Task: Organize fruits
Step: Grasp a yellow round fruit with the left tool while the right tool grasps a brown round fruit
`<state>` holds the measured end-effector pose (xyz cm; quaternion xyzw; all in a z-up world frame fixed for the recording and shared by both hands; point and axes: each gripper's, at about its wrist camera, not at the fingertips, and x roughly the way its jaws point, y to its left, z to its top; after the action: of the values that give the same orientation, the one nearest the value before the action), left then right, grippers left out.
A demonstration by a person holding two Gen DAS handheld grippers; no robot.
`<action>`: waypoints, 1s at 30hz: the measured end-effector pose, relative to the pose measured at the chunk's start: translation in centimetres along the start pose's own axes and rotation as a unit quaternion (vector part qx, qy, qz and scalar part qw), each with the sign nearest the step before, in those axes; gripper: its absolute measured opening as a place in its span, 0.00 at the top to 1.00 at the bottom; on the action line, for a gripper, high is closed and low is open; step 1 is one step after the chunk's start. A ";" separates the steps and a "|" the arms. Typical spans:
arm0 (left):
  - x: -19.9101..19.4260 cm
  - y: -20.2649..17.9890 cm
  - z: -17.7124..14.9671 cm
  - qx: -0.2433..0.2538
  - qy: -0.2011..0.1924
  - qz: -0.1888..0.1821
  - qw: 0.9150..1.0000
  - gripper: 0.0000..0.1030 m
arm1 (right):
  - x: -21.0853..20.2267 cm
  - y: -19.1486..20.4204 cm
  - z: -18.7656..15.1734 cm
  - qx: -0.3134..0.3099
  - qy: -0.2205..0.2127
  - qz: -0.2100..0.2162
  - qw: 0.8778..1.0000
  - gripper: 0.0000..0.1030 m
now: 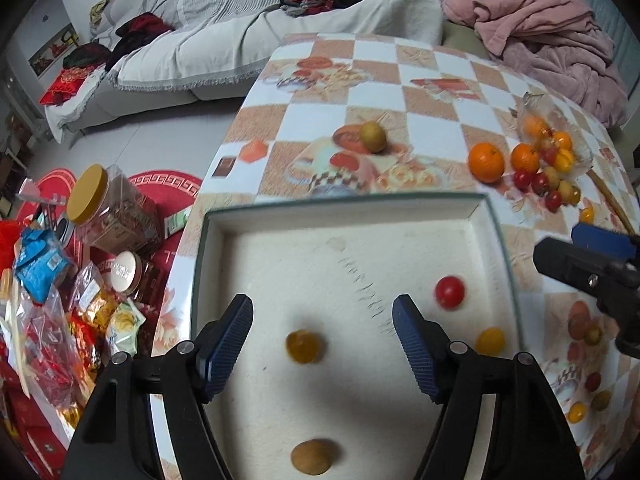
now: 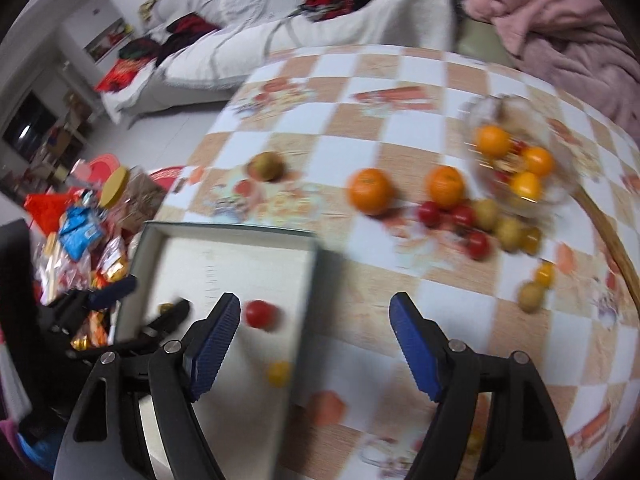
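A shallow white tray (image 1: 492, 248) lies on the checked table. Inside it rest a dark yellow fruit (image 1: 305, 346), a red tomato (image 1: 449, 292), a yellow tomato (image 1: 490, 340) and a brown fruit (image 1: 311, 457). My left gripper (image 1: 322, 344) hangs open above the tray, and the dark yellow fruit lies below its gap, untouched. My right gripper (image 2: 316, 342) is open and empty over the tray's right edge (image 2: 308, 280); in the left wrist view it shows at the right (image 1: 592, 264). Two oranges (image 2: 369, 191) (image 2: 446, 185), red tomatoes (image 2: 429, 213) and small yellow fruits (image 2: 508, 232) lie loose on the table.
A clear bag (image 2: 516, 152) holding oranges lies at the table's far right. A green-brown fruit (image 2: 267, 166) sits alone mid-table. Snack packets and a yellow-lidded jar (image 1: 108, 208) crowd the floor on the left. A grey sofa (image 1: 224, 32) and a pink blanket (image 1: 552, 28) are beyond the table.
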<state>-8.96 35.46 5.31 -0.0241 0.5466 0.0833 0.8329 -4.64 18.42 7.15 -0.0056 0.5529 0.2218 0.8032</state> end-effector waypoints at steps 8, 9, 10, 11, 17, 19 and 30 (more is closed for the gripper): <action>-0.2 -3.3 4.9 0.015 -0.017 -0.020 1.000 0.29 | -1.5 -7.8 -1.3 0.068 0.002 -0.056 0.996 0.22; 0.0 -3.5 5.4 0.016 -0.019 -0.018 1.000 0.29 | -1.5 -8.6 -1.5 0.075 0.003 -0.062 0.995 0.22; 0.2 -3.7 6.0 0.018 -0.021 -0.017 0.999 0.29 | -1.6 -9.6 -1.6 0.083 0.003 -0.068 0.994 0.22; 0.5 -3.8 6.8 0.019 -0.023 -0.015 0.999 0.29 | -1.6 -10.3 -1.7 0.089 0.003 -0.072 0.993 0.22; 3.3 -4.3 9.9 0.028 -0.022 0.002 0.999 0.29 | -0.9 -13.4 -1.8 0.117 0.010 -0.087 0.989 0.22; 4.1 -4.5 10.5 0.032 -0.021 0.005 0.999 0.29 | -0.3 -13.9 -1.5 0.118 0.012 -0.088 0.989 0.22; 9.3 -4.7 12.4 0.031 0.009 0.025 0.999 0.29 | 2.2 -13.3 -0.4 0.104 0.017 -0.103 0.989 0.28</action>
<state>6.67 33.49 1.53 0.0149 0.5572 0.0868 0.8257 0.44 7.06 1.85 0.0178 0.5829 0.0791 0.8085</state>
